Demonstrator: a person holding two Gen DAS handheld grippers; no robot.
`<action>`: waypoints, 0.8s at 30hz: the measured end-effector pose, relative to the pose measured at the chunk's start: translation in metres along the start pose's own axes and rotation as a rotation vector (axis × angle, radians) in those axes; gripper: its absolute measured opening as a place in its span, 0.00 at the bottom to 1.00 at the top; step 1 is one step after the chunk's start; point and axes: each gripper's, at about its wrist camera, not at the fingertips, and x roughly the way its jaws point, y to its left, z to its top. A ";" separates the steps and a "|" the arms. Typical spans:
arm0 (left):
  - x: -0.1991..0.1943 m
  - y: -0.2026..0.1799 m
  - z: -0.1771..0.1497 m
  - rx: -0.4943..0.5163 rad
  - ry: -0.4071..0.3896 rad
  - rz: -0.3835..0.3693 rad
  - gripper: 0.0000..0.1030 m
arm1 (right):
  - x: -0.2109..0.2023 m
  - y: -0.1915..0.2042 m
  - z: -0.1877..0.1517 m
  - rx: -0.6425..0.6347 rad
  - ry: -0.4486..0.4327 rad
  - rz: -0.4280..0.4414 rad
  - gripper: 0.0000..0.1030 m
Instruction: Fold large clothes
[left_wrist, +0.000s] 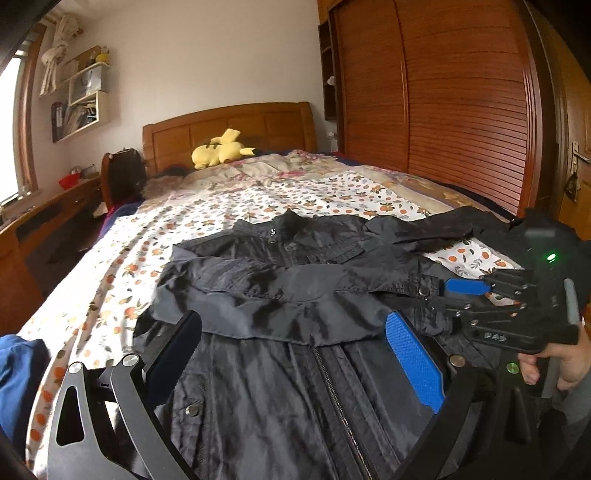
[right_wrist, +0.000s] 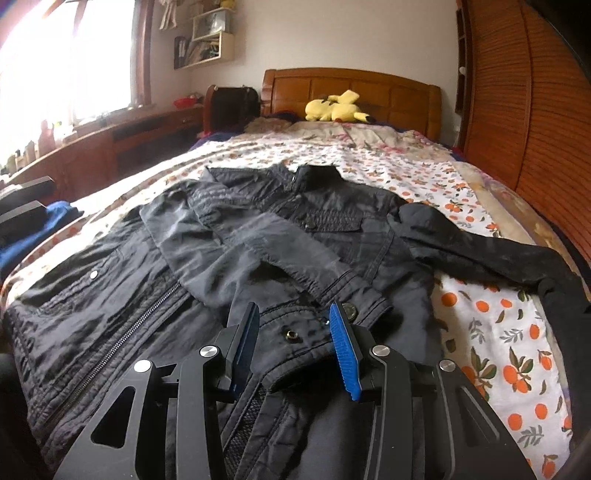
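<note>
Black jacket (right_wrist: 258, 236) lies flat on the flowered bedspread (right_wrist: 491, 332), one sleeve folded across its chest; no legible labels. Right gripper (right_wrist: 291, 347) pinches that sleeve's cuff (right_wrist: 295, 328). Left gripper (left_wrist: 295, 354) is spread wide, empty, above the zipper. Yellow plush toy (right_wrist: 336, 107) at 12 o'clock; wardrobe (left_wrist: 443, 103) at 2 o'clock.

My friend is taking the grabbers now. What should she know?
Left gripper: open, empty, above the jacket's zipper.
Right gripper: jaws part open around the cuff of the folded sleeve; whether they pinch it is unclear.
Black jacket: flat, front up, on the flowery bed, collar toward the headboard.
Done: one sleeve lies folded across the chest.
Left: the other sleeve is spread out on the bed; fold it in, then the body.
</note>
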 end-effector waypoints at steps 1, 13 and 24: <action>0.006 -0.001 -0.001 0.002 0.001 -0.004 0.98 | -0.001 -0.001 0.001 0.002 -0.003 -0.003 0.37; 0.064 0.009 -0.031 -0.025 0.042 -0.019 0.98 | -0.002 -0.012 0.005 0.035 -0.032 -0.047 0.46; 0.060 0.013 -0.044 -0.048 0.009 -0.021 0.98 | 0.002 -0.025 0.017 0.044 -0.034 -0.082 0.46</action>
